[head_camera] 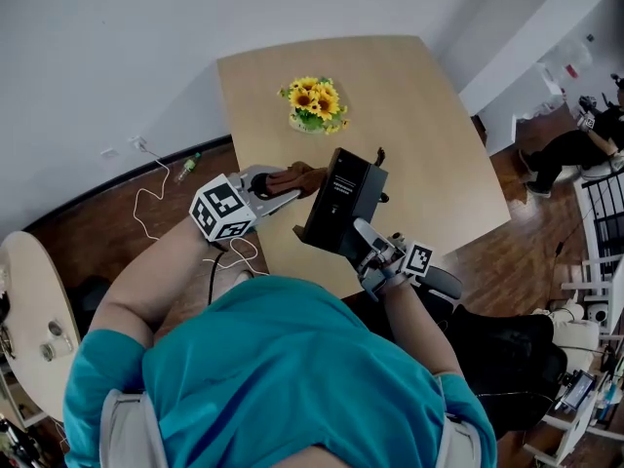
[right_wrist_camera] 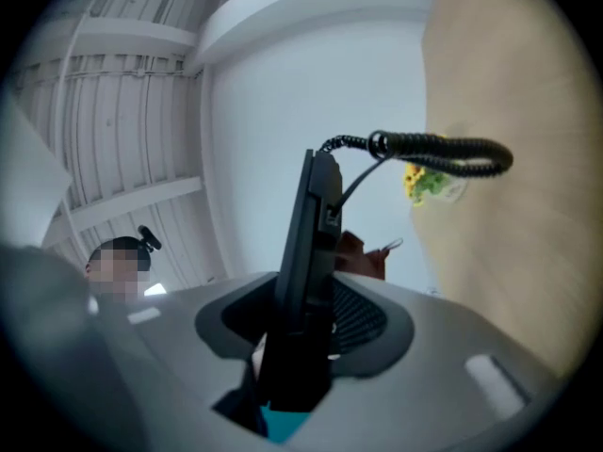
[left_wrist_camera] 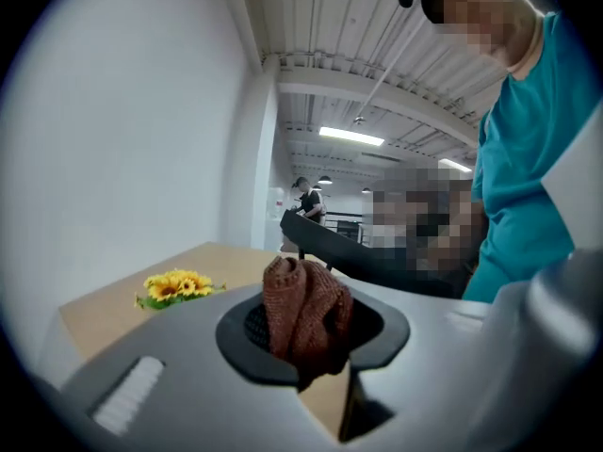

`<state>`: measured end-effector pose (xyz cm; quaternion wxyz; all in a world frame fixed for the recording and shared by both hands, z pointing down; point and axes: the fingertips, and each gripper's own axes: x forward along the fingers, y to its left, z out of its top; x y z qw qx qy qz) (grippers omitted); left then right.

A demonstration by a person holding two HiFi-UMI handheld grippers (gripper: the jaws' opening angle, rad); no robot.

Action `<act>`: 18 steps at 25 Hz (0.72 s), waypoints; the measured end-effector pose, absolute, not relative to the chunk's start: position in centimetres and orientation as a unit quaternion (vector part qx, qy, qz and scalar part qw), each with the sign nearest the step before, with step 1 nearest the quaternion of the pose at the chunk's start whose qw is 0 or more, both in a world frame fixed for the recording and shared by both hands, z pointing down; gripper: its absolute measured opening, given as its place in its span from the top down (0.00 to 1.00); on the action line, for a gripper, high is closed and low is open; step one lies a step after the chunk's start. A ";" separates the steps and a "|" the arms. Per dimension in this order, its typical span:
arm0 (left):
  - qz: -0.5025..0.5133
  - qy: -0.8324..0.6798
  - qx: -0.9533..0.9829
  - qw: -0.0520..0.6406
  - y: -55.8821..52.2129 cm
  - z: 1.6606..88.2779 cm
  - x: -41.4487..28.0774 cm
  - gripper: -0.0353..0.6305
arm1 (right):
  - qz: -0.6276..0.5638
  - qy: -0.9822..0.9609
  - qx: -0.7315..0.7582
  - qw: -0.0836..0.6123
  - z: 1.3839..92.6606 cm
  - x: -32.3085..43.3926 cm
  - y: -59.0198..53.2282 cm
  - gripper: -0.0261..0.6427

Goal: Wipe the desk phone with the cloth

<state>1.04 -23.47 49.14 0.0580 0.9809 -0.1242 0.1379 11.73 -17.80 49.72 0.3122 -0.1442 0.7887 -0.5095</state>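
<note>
The black desk phone [head_camera: 341,200] is lifted off the wooden table [head_camera: 429,135] and tilted, its underside with a label facing up. My right gripper [head_camera: 369,245] is shut on its near edge; in the right gripper view the phone [right_wrist_camera: 306,281] stands edge-on between the jaws, with its coiled cord [right_wrist_camera: 443,151] looping above. My left gripper [head_camera: 283,185] is shut on a bunched brown cloth [head_camera: 297,177], which sits right against the phone's left side. In the left gripper view the cloth [left_wrist_camera: 303,316] pokes up between the jaws, the phone [left_wrist_camera: 349,252] just beyond it.
A small bunch of yellow sunflowers [head_camera: 314,103] lies on the table behind the phone. White cables [head_camera: 151,198] trail on the wooden floor at the left. A round side table [head_camera: 34,320] stands at the far left; another person [head_camera: 575,144] sits at the far right.
</note>
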 end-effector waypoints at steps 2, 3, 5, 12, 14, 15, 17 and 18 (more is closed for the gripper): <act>0.149 -0.162 0.972 0.084 -23.4 51.1 -1.3 0.81 | -0.518 0.782 -0.174 0.300 51.9 12.7 -18.7 0.71; 0.152 -0.180 0.967 0.095 -23.1 51.8 -2.5 0.81 | -0.524 0.778 -0.190 0.288 53.2 13.2 -19.0 0.71; 0.152 -0.208 0.960 0.115 -22.2 52.6 -4.8 0.81 | -0.538 0.773 -0.221 0.255 56.2 13.9 -19.8 0.71; 0.146 -0.263 0.939 0.165 -18.8 54.3 -10.8 0.81 | -0.579 0.755 -0.277 0.136 65.6 14.3 -21.7 0.71; 0.146 -0.274 0.935 0.174 -18.3 54.6 -11.9 0.81 | -0.592 0.743 -0.285 0.129 67.1 14.2 -22.1 0.71; 0.146 -0.278 0.933 0.177 -18.1 54.7 -12.3 0.81 | -0.597 0.737 -0.286 0.133 67.6 14.0 -22.3 0.71; 0.146 -0.283 0.930 0.182 -17.8 54.7 -12.8 0.81 | -0.607 0.725 -0.291 0.144 68.3 13.7 -23.0 0.71; 0.146 -0.284 0.930 0.183 -17.7 54.8 -13.0 0.81 | -0.612 0.718 -0.295 0.149 68.7 13.7 -23.4 0.71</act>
